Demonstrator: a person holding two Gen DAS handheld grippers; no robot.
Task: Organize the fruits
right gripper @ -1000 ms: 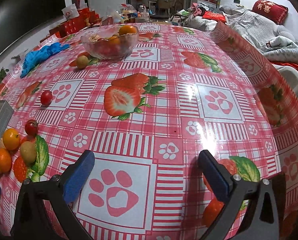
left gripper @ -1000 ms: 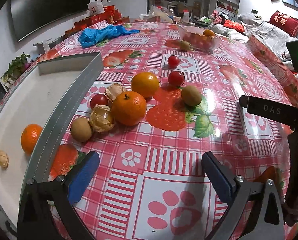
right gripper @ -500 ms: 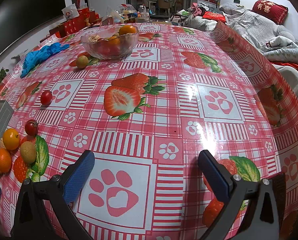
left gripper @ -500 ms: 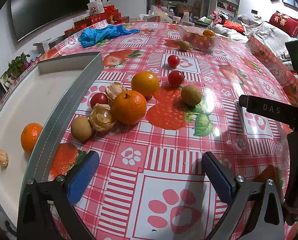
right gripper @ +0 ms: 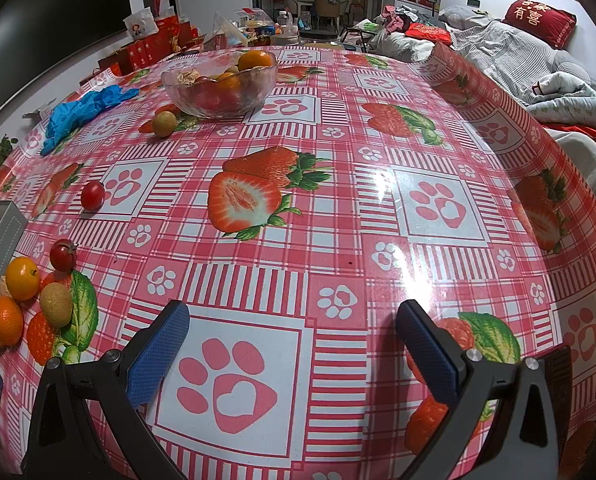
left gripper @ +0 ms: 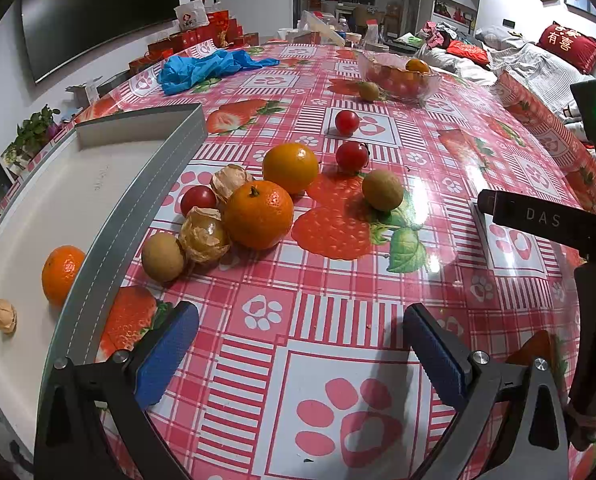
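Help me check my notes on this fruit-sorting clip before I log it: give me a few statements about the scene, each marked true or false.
1. Both hand-held grippers are open and hold nothing. True: the left hand-held gripper and the right hand-held gripper stand with jaws spread above the tablecloth.
2. The white tray holds no fruit. False: a mandarin and a small husked fruit lie in it.
3. The glass bowl contains fruit. True.
4. The blue gloves lie inside the tray. False: they lie on the tablecloth beyond it.
5. A brown fruit sits beside the bowl. True.
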